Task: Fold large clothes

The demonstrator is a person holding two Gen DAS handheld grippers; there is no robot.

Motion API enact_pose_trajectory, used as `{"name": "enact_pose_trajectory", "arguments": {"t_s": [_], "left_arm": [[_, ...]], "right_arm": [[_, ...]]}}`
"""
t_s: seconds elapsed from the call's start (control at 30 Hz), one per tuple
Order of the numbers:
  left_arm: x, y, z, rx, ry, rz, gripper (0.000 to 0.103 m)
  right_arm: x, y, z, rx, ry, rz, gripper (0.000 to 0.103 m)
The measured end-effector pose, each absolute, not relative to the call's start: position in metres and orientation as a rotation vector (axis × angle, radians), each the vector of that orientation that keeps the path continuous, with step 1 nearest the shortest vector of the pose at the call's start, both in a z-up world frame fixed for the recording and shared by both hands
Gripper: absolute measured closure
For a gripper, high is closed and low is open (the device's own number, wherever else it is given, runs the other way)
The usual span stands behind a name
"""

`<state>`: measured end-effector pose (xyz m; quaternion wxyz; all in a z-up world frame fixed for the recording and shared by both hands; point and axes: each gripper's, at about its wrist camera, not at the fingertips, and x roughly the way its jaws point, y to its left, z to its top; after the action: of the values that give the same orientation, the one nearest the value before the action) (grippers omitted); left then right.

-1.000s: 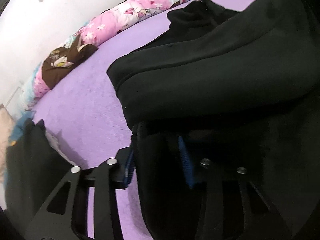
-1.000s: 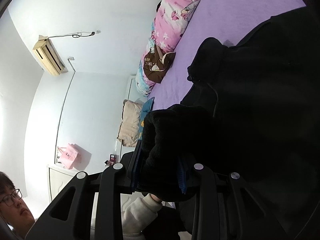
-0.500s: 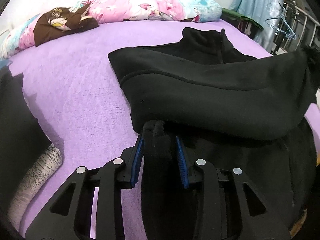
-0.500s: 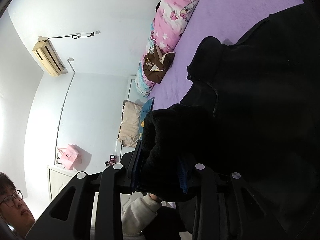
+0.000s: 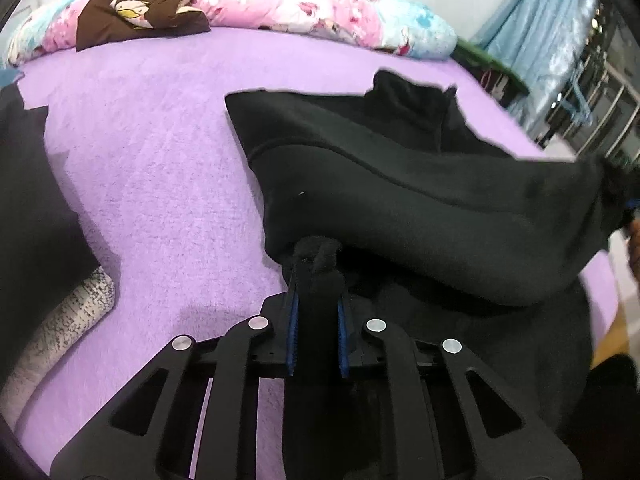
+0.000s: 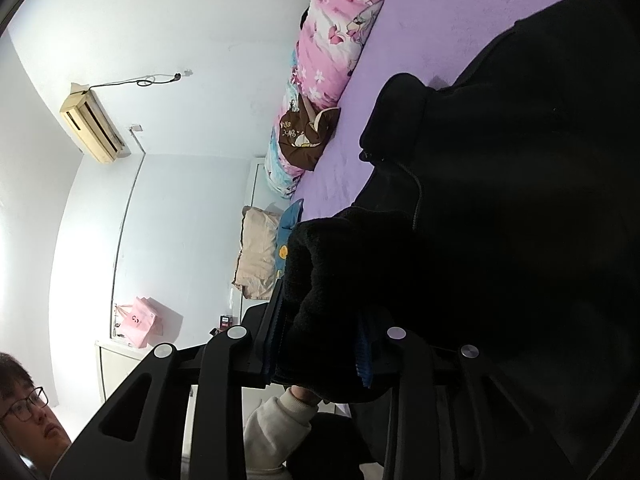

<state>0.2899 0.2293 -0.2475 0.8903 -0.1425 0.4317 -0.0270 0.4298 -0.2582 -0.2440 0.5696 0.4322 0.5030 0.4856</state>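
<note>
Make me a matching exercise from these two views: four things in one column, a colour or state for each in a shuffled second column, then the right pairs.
Things:
1. black jacket
2. bed sheet
3. curtain
4. left gripper

Colour or state:
A. light blue, hanging at the far right
B. shut on black fabric
C. purple, spread flat
D. partly folded over itself on the bed

Pairs: 1-D, 2-C, 3-A, 4-B

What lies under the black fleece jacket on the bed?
Under the black fleece jacket the purple bedspread shows on every side. Both grippers, left gripper and right gripper, pinch its fabric; anything beneath its middle is hidden.
</note>
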Motion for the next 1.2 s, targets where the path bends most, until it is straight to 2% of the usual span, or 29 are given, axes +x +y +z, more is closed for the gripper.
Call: {"name": "enact_pose_trajectory", "arguments": {"t_s": [0.3, 0.43, 0.57, 0.67, 0.73, 0.77, 0.83, 0.9, 0.93, 0.97, 1.07, 1.13, 1.2], "left_arm": [[0.260, 0.247, -0.218, -0.316, 0.809, -0.013, 0.094], [0.259, 0.262, -0.238, -0.368, 0.858, 0.024, 0.092], [0.259, 0.274, -0.255, -0.432, 0.908, 0.043, 0.089], [0.252, 0.267, -0.249, -0.377, 0.912, 0.062, 0.088], [0.247, 0.264, -0.251, -0.331, 0.951, 0.094, 0.085], [0.245, 0.261, -0.250, -0.293, 0.967, 0.115, 0.080], [0.240, 0.259, -0.244, -0.269, 0.968, 0.130, 0.079], [0.235, 0.256, -0.237, -0.240, 0.965, 0.150, 0.079], [0.232, 0.254, -0.233, -0.230, 0.960, 0.159, 0.078], [0.228, 0.250, -0.224, -0.220, 0.946, 0.167, 0.071], [0.227, 0.231, -0.197, -0.167, 0.870, 0.150, 0.042], [0.231, 0.217, -0.181, -0.157, 0.835, 0.118, 0.038], [0.242, 0.202, -0.169, -0.142, 0.814, 0.089, 0.032]], "right_arm": [[0.435, -0.287, -0.233, 1.014, 1.090, 1.135, 0.076], [0.445, -0.299, -0.279, 0.999, 1.170, 1.037, 0.076], [0.446, -0.309, -0.359, 0.981, 1.326, 0.858, 0.077], [0.442, -0.313, -0.371, 1.043, 1.283, 0.877, 0.077], [0.444, -0.313, -0.366, 1.042, 1.290, 0.879, 0.069], [0.444, -0.313, -0.363, 1.037, 1.289, 0.878, 0.065], [0.441, -0.311, -0.347, 0.973, 1.275, 0.872, 0.056], [0.436, -0.311, -0.331, 0.888, 1.250, 0.845, 0.039], [0.432, -0.311, -0.322, 0.855, 1.242, 0.833, 0.039], [0.428, -0.311, -0.316, 0.812, 1.239, 0.813, 0.039], [0.415, -0.307, -0.282, 0.599, 1.202, 0.734, 0.038], [0.405, -0.311, -0.261, 0.589, 1.130, 0.708, 0.037], [0.397, -0.310, -0.246, 0.636, 1.058, 0.732, 0.030]]}}
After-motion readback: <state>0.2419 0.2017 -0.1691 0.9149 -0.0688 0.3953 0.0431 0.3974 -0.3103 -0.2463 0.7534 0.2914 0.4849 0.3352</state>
